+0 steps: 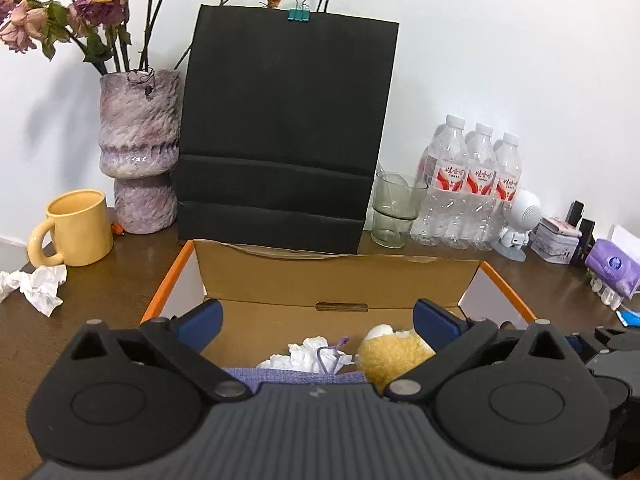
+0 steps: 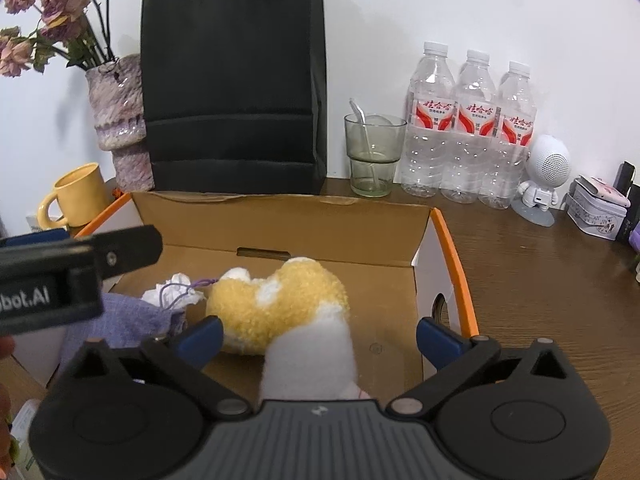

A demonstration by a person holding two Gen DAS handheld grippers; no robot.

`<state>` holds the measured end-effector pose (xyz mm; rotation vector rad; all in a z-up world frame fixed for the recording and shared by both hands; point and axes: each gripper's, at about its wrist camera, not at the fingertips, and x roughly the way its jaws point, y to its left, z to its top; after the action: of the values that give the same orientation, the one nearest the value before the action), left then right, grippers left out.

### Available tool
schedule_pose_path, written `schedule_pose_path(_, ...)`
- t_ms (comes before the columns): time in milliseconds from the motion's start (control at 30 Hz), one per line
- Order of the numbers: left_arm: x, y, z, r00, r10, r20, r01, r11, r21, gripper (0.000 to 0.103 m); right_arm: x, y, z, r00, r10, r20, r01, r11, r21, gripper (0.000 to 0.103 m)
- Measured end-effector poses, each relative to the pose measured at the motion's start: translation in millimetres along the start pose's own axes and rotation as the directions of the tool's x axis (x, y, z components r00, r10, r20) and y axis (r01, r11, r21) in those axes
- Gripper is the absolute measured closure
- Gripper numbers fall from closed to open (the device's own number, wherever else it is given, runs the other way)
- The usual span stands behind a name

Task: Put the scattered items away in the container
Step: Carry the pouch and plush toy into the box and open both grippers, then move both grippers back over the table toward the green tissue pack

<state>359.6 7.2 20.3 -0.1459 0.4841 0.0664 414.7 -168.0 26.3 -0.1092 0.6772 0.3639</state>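
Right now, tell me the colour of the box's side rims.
Orange, on the cardboard box's side rim; the right wrist view shows it best.

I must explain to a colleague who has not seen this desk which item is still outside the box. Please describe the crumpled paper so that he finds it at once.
Start at the tall black paper bag against the wall, then go left past the purple vase to the yellow mug. The crumpled white paper lies on the wooden desk just in front of the mug, outside the cardboard box. Unlike the similar wad inside the box, it lies alone.

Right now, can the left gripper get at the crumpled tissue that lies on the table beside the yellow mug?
Probably yes. The crumpled tissue lies in the open, left of the box; the left gripper is open and empty, with nothing between.
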Motion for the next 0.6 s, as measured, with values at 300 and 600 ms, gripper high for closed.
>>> schedule_pose_path(300,-48.9,4.4,3.8,0.997,-0.021,0.079,0.024,0.999,-0.038,0.000,-37.4,7.9,-3.4,0.999,0.004,0.050,-0.003,1.000,-0.015,0.000)
schedule_pose_path(600,-131.3,9.4,-1.0,0.985,-0.047,0.169,0.054,0.998,-0.041,0.000,-118.7,28.0,-24.4,0.987,0.030,0.156,-0.020,0.998,-0.067,0.000)
